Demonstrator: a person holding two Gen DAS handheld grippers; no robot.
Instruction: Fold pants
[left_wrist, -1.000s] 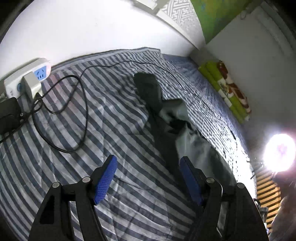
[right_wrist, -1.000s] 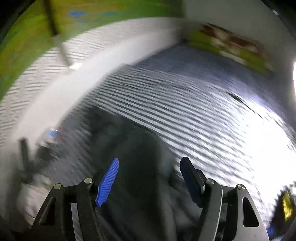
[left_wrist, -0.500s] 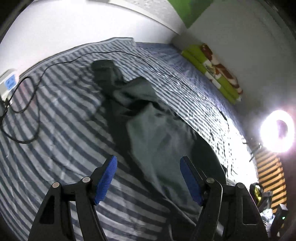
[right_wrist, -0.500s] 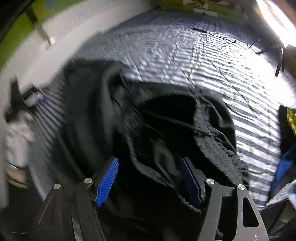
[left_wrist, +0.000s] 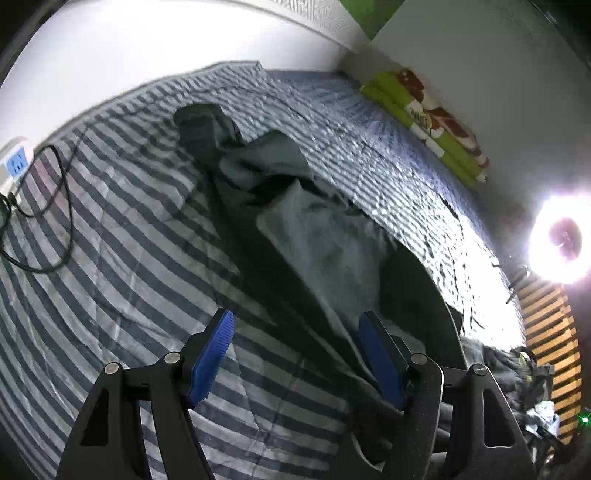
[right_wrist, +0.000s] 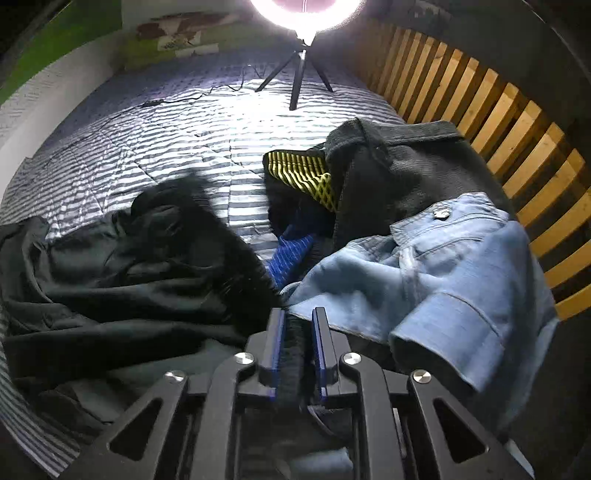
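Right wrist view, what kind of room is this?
Most likely a bedroom: a striped bedspread covers a bed, a wooden slatted frame runs beside it, and clothes lie piled on it, including blue jeans.

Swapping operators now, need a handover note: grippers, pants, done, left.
Right gripper: jaws closing, with a dark fold of the crumpled black fabric pants between them.
Left gripper: open, empty, above the pants' edge.
Pants sprawl unfolded on the striped grey-and-white bedsheet; a pile of other clothes, light blue denim jeans on top, lies beside them.
Done: nothing folded.
Left: spread flat, fold.
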